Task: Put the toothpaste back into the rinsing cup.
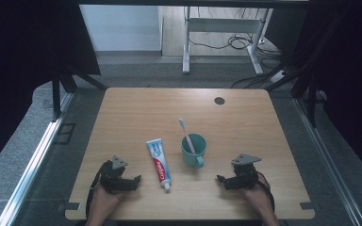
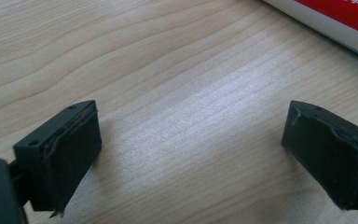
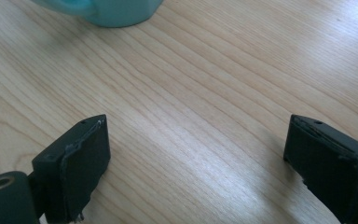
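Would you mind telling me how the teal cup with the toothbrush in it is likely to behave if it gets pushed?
The teal cup stands upright on a wide base, so a low push would probably slide it across the smooth wooden table rather than tip it. The toothbrush leans loosely against the rim, well above it, so it may shift or swing. The cup looks rigid and probably light.

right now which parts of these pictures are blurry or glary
High view: dim and soft overall, dark at both sides, yet the toothpaste tube and cup read clearly. Left gripper view: a pale sheen on the table between the open jaws; the tube's edge at top right is blurred. Right gripper view: the cup at top is out of focus, with glare on the wood at lower right.
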`<action>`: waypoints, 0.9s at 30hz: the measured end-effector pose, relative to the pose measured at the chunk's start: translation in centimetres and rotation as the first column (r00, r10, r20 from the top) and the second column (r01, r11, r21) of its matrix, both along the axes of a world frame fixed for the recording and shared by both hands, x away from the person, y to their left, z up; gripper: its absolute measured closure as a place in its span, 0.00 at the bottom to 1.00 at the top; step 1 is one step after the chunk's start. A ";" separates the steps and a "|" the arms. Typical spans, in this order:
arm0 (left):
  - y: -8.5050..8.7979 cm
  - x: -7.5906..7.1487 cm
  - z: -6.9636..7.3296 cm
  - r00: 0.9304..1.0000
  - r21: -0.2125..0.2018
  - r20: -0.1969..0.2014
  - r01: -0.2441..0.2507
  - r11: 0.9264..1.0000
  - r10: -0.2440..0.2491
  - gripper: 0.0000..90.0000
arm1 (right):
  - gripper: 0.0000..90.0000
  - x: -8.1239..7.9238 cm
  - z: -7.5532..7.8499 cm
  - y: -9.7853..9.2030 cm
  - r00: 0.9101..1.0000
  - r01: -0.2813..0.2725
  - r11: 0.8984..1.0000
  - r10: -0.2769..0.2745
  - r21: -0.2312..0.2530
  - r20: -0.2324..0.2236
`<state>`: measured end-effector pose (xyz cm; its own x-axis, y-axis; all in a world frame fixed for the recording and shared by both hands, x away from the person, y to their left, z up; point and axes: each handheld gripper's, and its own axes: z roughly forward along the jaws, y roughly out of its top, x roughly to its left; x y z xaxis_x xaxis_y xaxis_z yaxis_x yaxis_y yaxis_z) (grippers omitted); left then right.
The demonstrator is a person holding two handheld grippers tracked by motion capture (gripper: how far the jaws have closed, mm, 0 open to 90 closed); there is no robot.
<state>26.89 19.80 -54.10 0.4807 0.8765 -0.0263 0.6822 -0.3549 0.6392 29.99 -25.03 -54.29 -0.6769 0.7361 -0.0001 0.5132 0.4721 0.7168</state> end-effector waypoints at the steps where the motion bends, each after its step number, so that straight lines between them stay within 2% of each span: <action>1: -0.1 0.0 0.1 1.000 0.003 0.003 0.000 1.000 0.000 0.06 | 0.08 0.0 0.0 -0.1 1.000 0.005 1.000 -0.005 0.000 0.001; 3: -0.1 -0.1 0.3 1.000 0.005 0.014 0.008 1.000 -0.008 0.08 | 0.09 0.0 0.0 -0.2 1.000 0.005 1.000 -0.005 0.004 -0.002; 9: -0.1 -0.3 1.3 0.999 -0.027 0.051 0.021 0.999 -0.020 0.22 | 0.09 0.0 0.0 -0.2 1.000 0.008 1.000 -0.008 0.005 -0.003; 13: -0.2 -0.5 1.8 0.997 -0.066 0.063 0.051 0.997 -0.046 0.38 | 0.10 0.0 0.0 -0.2 1.000 0.010 1.000 -0.010 0.003 -0.002; 17: -0.4 -0.4 2.3 0.994 -0.108 0.075 0.092 0.990 -0.084 0.51 | 0.10 0.0 0.0 -0.2 1.000 0.012 1.000 -0.012 0.002 0.000; 21: -0.8 -0.2 2.7 0.989 -0.140 0.075 0.139 0.980 -0.130 0.70 | 0.11 0.0 0.0 -0.3 1.000 0.016 1.000 -0.016 0.004 0.001; 27: -1.9 0.1 3.6 0.978 -0.146 0.075 0.204 0.968 -0.195 0.94 | 0.12 0.0 0.0 -0.3 1.000 0.017 1.000 -0.017 0.006 0.000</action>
